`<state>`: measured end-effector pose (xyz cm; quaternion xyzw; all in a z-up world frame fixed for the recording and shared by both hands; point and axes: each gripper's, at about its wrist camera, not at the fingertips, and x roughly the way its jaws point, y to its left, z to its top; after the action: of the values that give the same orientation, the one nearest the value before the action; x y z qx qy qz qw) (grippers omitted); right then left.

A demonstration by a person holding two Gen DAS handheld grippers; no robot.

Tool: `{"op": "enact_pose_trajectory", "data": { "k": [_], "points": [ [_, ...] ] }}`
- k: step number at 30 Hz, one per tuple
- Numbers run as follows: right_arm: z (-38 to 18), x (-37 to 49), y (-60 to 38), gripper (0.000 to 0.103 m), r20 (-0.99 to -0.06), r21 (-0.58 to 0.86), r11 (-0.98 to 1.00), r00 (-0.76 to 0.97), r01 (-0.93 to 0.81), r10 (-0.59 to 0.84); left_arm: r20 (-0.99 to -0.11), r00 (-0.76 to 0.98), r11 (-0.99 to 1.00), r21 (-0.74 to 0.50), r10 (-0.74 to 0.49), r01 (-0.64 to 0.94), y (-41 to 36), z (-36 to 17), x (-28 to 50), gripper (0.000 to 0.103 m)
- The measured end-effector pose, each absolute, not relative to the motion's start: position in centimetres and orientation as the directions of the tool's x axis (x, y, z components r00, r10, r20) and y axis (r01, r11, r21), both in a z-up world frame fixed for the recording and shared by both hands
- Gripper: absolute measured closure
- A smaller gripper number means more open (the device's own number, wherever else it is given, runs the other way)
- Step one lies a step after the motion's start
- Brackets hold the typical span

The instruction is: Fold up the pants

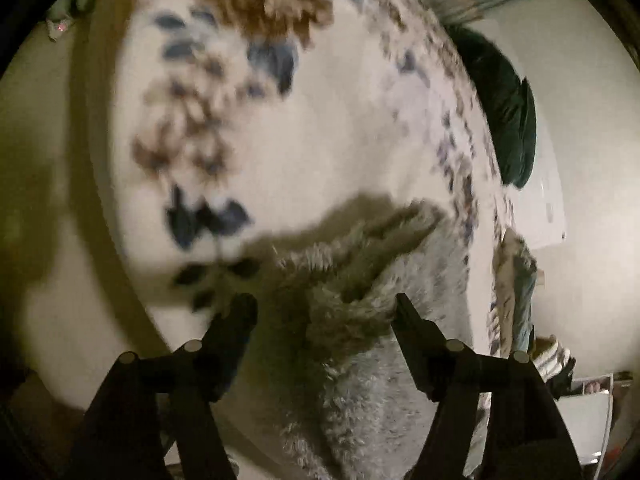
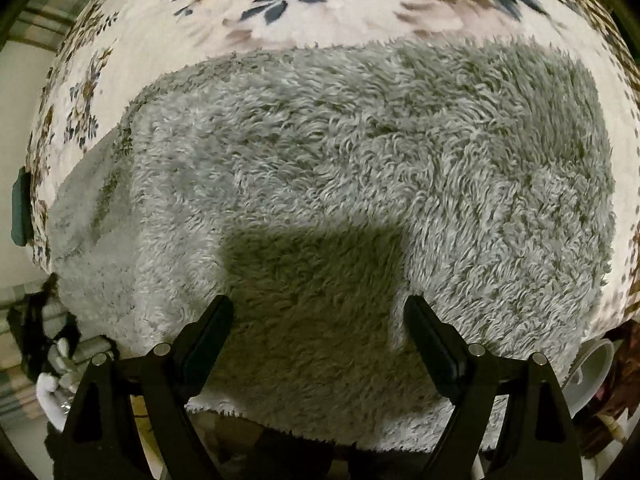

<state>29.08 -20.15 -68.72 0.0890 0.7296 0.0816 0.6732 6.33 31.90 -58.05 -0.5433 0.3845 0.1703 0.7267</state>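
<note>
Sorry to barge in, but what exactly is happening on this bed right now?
A person with two handheld tongs is folding fluffy grey pants spread on a floral blanket. The left tongs are open, with a bunched, raised edge of the pants between the fingers. The right tongs hover open over the flat part, gripping nothing.

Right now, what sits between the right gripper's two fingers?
Only the grey fleece pants. In the right wrist view the right gripper is open, its fingers spread over shadowed pile near the hem; nothing else lies in the gap.
</note>
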Motion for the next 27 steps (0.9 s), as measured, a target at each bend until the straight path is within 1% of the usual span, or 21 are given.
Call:
{"op": "enact_pose_trajectory", "data": {
  "k": [1, 4, 7, 8, 9, 11, 12, 13, 16, 20, 23, 24, 27],
  "points": [
    [-68.6, 28.9, -20.4, 0.013, -0.968, 0.239, 0.971, -0.078, 0.019, 0.24, -0.752, 0.629, 0.366, -0.651, -0.195, -0.665, 31.5, -58.8, 7.4, 0.036],
    [-68.6, 29.0, -20.4, 0.013, -0.968, 0.239, 0.971, -0.077, 0.012, 0.239, -0.773, 0.613, 0.418, -0.617, -0.163, -0.667, 30.9, -58.9, 9.0, 0.03],
    [-68.5, 29.2, -20.4, 0.013, -0.968, 0.242, 0.97, -0.073, 0.009, 0.242, -0.776, 0.616, 0.431, -0.608, -0.14, -0.667, 30.7, -58.4, 9.7, 0.032],
    [-68.5, 29.2, -20.5, 0.013, -0.967, 0.244, 0.97, -0.071, 0.01, 0.244, -0.76, 0.636, 0.429, -0.623, -0.134, -0.654, 30.6, -58.2, 9.8, 0.041],
    [-68.5, 29.2, -20.5, 0.013, -0.967, 0.245, 0.969, -0.071, 0.012, 0.245, -0.75, 0.65, 0.44, -0.628, -0.123, -0.641, 30.4, -57.7, 10.0, 0.072],
    [-68.6, 29.4, -20.4, 0.013, -0.966, 0.249, 0.968, -0.067, 0.016, 0.25, -0.748, 0.657, 0.489, -0.609, -0.094, -0.625, 29.7, -56.4, 10.4, 0.077],
    [-68.6, 29.4, -20.5, 0.013, -0.965, 0.252, 0.968, -0.064, 0.019, 0.253, -0.729, 0.681, 0.528, -0.605, -0.068, -0.595, 28.9, -54.7, 10.5, 0.079],
    [-68.6, 29.4, -20.7, 0.013, -0.964, 0.258, 0.966, -0.06, 0.021, 0.259, -0.72, 0.692, 0.548, -0.603, -0.059, -0.58, 28.4, -53.9, 10.5, 0.08],
    [-68.3, 29.3, -21.2, 0.013, -0.96, 0.273, 0.962, -0.05, 0.023, 0.274, -0.667, 0.744, 0.631, -0.599, -0.052, -0.493, 25.3, -48.7, 11.0, 0.081],
    [-67.7, 29.0, -22.5, 0.013, -0.948, 0.317, 0.948, -0.024, 0.036, 0.318, -0.596, 0.796, 0.718, -0.6, -0.108, -0.353, 18.8, -40.8, 11.3, 0.081],
    [-66.7, 28.6, -24.5, 0.013, -0.936, 0.353, 0.933, 0.015, 0.076, 0.352, -0.56, 0.809, 0.777, -0.585, -0.179, -0.233, 12.3, -36.0, 12.4, 0.081],
    [-66.4, 28.4, -25.3, 0.013, -0.93, 0.366, 0.926, 0.028, 0.094, 0.366, -0.558, 0.807, 0.788, -0.579, -0.194, -0.21, 10.8, -35.3, 12.5, 0.081],
    [-64.8, 27.3, -29.3, 0.013, -0.92, 0.392, 0.906, 0.08, 0.157, 0.384, -0.544, 0.774, 0.814, -0.577, -0.323, -0.066, 2.5, -33.5, 14.3, 0.081]
  ]
}}
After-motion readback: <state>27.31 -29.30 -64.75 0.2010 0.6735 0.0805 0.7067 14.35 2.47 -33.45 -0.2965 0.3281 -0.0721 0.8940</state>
